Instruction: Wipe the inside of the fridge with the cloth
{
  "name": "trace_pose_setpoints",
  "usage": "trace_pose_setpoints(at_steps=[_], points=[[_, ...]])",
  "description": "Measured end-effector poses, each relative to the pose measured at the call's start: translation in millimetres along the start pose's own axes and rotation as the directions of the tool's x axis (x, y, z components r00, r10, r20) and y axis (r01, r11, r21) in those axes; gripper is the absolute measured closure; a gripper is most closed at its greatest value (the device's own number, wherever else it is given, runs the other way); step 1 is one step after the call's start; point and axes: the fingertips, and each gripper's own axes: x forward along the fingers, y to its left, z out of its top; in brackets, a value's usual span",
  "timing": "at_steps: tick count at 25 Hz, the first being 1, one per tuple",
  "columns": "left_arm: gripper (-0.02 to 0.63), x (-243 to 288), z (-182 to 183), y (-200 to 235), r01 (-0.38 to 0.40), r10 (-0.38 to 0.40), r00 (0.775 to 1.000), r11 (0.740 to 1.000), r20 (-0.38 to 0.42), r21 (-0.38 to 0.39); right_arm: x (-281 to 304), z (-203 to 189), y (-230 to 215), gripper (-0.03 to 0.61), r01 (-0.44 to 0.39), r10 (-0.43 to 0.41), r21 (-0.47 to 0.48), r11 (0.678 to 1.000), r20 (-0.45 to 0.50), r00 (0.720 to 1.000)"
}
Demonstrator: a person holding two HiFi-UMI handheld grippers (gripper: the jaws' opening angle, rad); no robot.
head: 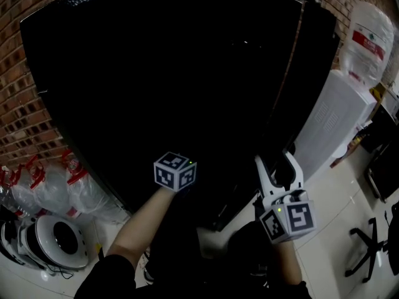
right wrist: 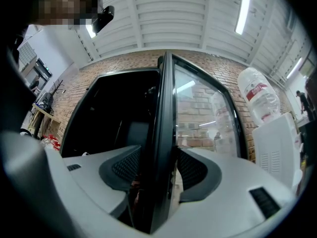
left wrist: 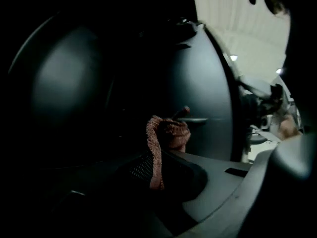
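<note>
Evidently the cloth [left wrist: 167, 133] is being clamped in the left claw [left wrist: 161, 170] inside the dark fridge [head: 156, 73] while the door [right wrist: 166, 108] is being gripped by the right claw [right wrist: 161, 175], so wiping is probably being begun, and firm strokes across an inner wall are being called for.

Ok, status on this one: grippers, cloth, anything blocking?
Left gripper shut on cloth, inside dark fridge. Right gripper clamped on edge of open door. No obstruction visible.
</note>
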Motion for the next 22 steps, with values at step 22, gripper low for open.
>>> trace_pose_setpoints(at_steps=[22], points=[[0.572, 45, 0, 101, -0.189, 0.189, 0.981, 0.982, -0.043, 0.0, -2, -3, 1, 0.347, -0.025, 0.024, -0.027, 0.999, -0.008, 1.0]])
